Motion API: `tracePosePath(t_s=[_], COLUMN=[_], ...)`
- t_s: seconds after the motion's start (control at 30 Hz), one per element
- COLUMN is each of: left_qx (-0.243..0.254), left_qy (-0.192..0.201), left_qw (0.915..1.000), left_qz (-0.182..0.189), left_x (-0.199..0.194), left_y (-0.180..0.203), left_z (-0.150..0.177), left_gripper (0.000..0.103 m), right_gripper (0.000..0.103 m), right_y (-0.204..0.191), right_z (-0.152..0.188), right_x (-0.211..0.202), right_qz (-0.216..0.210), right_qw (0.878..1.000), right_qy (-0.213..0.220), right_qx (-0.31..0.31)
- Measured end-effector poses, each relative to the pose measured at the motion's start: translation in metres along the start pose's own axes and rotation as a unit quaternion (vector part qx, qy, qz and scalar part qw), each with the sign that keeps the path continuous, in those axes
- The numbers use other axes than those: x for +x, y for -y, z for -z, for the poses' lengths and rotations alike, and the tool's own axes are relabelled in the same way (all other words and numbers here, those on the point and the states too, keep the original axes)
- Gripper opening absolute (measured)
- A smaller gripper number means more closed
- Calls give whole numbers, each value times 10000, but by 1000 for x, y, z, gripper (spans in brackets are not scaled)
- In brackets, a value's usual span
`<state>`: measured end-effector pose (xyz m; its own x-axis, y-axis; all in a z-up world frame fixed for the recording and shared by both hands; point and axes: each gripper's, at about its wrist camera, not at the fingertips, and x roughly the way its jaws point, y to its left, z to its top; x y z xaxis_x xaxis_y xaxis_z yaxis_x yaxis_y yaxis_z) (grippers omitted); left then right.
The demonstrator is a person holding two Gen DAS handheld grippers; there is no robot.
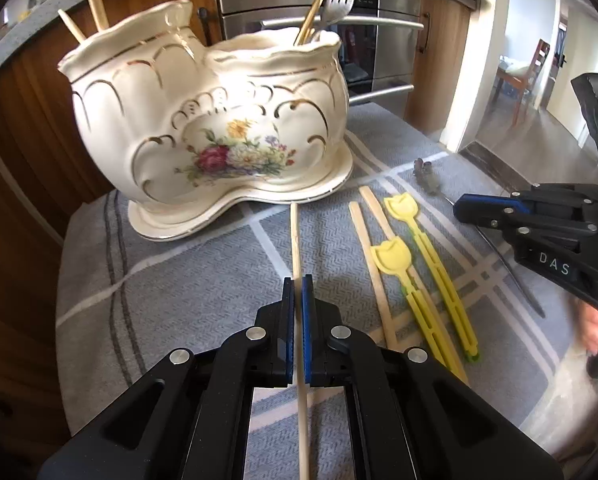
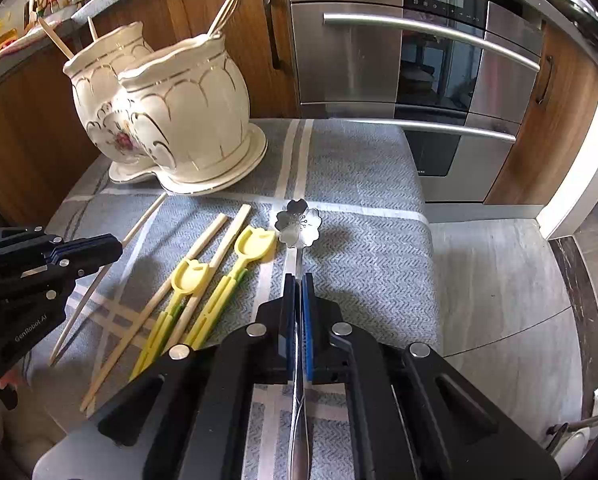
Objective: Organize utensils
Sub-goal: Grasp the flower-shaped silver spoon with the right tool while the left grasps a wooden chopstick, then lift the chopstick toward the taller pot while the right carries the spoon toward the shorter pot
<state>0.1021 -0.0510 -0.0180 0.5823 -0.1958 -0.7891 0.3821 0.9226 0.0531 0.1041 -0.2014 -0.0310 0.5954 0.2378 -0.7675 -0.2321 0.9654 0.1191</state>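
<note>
Left wrist view showed the left tool (image 1: 298, 280) clamped on a chopstick (image 1: 295, 236) lying before the holder (image 1: 203, 120); the right tool (image 2: 298, 278) pinched a spoon (image 2: 298, 224). Either thin piece could have swivelled or slipped when lifted. Grey cloth (image 2: 359, 168) covered the tabletop, facing an oven (image 2: 419, 60).

Bright daylight floods both views. In the left wrist view it pours through the doorway (image 1: 571, 60) at far right. Glare streaks the oven door (image 2: 419, 64), and soft shadows fall on the cloth (image 2: 359, 240). Fisheye distortion bends and darkens the edges. The ceramic holder (image 1: 219, 120) looks slightly soft.
</note>
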Motion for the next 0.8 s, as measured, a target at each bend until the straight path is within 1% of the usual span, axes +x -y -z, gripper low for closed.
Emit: tracePosePath(t_s=[0.2, 0.37, 0.47, 0.53, 0.67, 0.73, 0.8], left_qx=[-34, -110, -137, -139, -176, -155, -92], left_qy=[191, 512, 653, 745, 965, 948, 767], left_qw=[9998, 9985, 9975, 9968, 9947, 9948, 9964], left_qz=[20, 180, 236, 262, 317, 339, 353], left_x=[-15, -35, -44, -51, -63, -63, -57], left_y=[-7, -10, -9, -12, -16, -16, -16], left_z=[1, 6, 6, 7, 4, 4, 4], left_gripper=[4, 4, 3, 0, 0, 0, 0], right_gripper=[3, 3, 3, 3, 3, 3, 3], right_y=[1, 3, 4, 4, 2, -1, -2], right_z=[0, 3, 2, 2, 2, 2, 2], right_x=[-21, -38, -46, -51, -63, -65, -64], right_qz=[-120, -217, -259, -290, -305, -300, -282], right_qw=[9989, 9963, 9945, 9931, 9898, 9894, 9906], right_qy=[459, 835, 1011, 1133, 1388, 1416, 1332], right_qx=[44, 47, 54, 43, -24, -80, -92])
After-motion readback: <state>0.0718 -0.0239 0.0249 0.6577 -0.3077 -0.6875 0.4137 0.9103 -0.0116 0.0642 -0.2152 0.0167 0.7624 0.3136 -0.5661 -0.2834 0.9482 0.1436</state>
